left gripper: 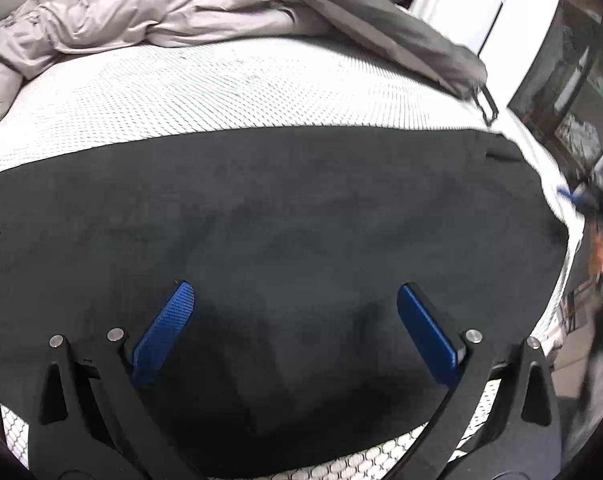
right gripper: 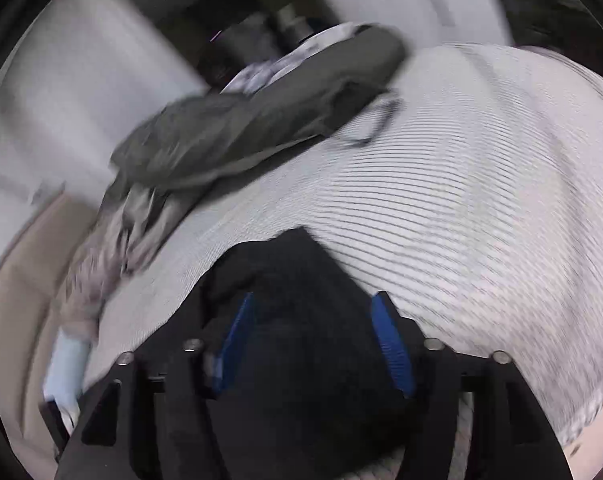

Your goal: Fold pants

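Left wrist view: my left gripper [left gripper: 295, 300] agape over flat dark fabric pants [left gripper: 261, 220] on white dotted mattress [left gripper: 221, 92], nothing pinched. Right wrist view: my right gripper [right gripper: 313, 312] spread, pads straddling bunched pants corner [right gripper: 297, 280], apparently unclamped, likely for next fold.

Bedroom: mattress [left gripper: 221, 92], rumpled bedding [left gripper: 141, 12].
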Demonstrator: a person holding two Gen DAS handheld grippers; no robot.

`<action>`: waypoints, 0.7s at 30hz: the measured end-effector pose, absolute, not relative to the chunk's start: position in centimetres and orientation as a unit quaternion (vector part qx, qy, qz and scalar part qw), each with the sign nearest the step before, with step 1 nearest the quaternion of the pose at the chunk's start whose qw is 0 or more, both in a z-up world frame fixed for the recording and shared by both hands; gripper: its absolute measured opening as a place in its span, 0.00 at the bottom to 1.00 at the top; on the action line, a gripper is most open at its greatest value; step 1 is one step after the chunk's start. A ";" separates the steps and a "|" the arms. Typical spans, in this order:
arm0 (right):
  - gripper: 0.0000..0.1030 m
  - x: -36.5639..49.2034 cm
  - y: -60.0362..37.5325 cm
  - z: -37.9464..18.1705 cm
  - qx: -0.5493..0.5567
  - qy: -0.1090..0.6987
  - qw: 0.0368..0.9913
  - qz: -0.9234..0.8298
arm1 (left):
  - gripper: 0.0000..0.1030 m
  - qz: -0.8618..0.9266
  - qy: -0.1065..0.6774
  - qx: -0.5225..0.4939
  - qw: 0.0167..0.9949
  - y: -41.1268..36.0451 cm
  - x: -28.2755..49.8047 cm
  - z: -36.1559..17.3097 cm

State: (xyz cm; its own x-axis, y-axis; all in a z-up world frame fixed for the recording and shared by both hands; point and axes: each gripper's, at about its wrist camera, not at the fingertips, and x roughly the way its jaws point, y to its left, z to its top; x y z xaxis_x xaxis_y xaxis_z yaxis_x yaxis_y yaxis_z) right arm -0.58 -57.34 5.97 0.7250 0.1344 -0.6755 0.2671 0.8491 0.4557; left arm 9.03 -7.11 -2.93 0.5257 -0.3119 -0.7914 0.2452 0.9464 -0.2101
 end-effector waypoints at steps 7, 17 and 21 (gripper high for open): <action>0.73 10.5 -57.3 5.5 0.131 0.460 0.878 0.027 | 0.98 -0.161 0.477 0.016 0.864 -8.4 9.2 -5.2; 0.04 13.5 -55.4 3.8 0.031 0.472 0.874 0.109 | 0.98 -0.160 0.482 0.018 0.861 -8.4 9.4 -5.5; 0.04 13.0 -55.8 5.9 0.003 0.434 0.899 0.061 | 0.98 -0.160 0.483 0.019 0.861 -8.3 9.8 -5.6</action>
State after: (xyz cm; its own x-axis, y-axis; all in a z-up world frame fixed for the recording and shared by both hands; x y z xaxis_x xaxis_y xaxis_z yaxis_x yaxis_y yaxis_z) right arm 13.02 -55.77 5.90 0.6163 0.1118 -0.7795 -0.1065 0.9926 0.0581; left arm 9.77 -8.32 -5.57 0.4830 -0.2564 -0.8372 0.2932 0.9483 -0.1213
